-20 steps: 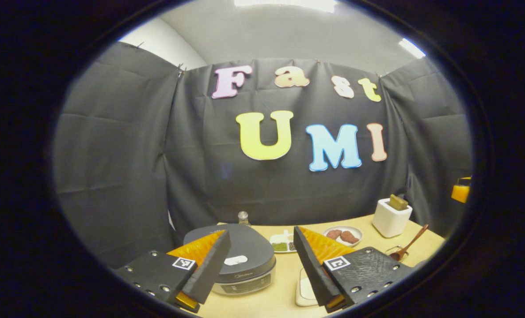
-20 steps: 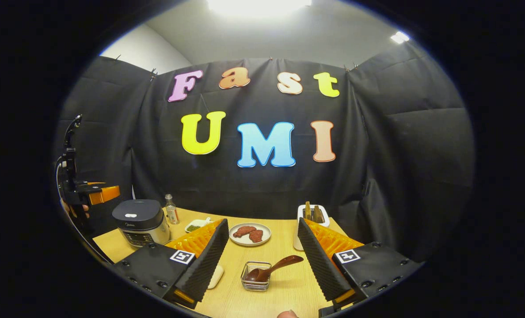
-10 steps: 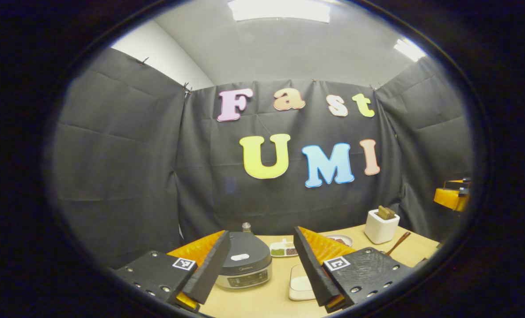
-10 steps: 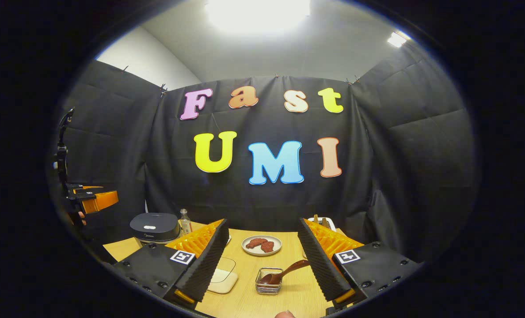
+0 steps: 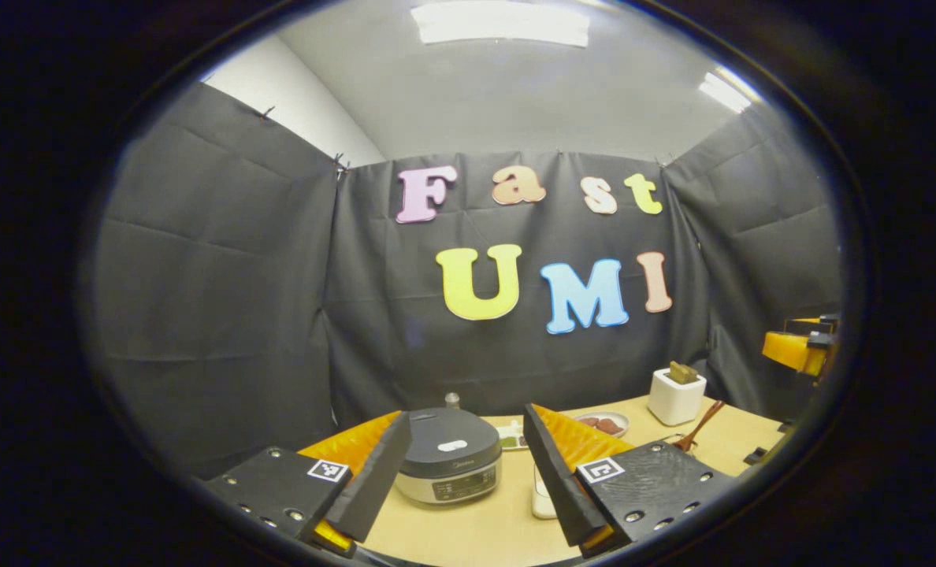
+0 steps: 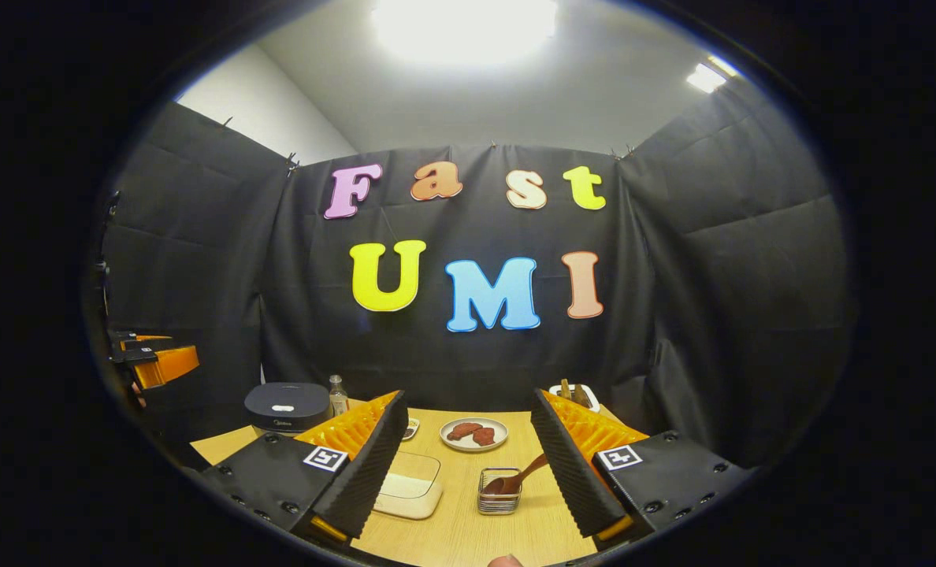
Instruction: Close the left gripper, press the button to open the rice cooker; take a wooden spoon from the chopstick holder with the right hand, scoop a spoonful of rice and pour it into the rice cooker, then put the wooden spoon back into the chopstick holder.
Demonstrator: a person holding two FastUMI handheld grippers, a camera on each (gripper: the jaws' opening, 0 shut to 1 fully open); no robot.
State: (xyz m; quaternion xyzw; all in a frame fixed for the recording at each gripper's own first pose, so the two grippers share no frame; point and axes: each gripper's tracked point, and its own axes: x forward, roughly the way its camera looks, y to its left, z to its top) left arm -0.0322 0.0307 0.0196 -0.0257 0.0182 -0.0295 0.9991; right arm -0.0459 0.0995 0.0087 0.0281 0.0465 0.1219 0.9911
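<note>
Both grippers are held up above the table (image 6: pixel 468 528) with their fingers spread wide — nothing is between them. Seen in the left gripper view, the left gripper (image 5: pixel 462 504) points at the rice cooker (image 5: pixel 450 465), which sits on the left side of the table with its lid shut. A white button (image 5: pixel 449 446) is on top of the lid. In the right gripper view, the right gripper (image 6: pixel 468 494) points down the middle of the table. Near it stands a small wire basket (image 6: pixel 499 501) with the wooden spoon (image 6: pixel 519 480) inside, its handle leaning up to the right. Just left of the basket is a clear box (image 6: pixel 409 494) with white rice in it. Farther away is a plate (image 6: pixel 474 434) with brown food. A white holder (image 5: pixel 676 396) stands far on the right. A small bottle (image 6: pixel 337 394) stands just right of the cooker — near the back wall.
</note>
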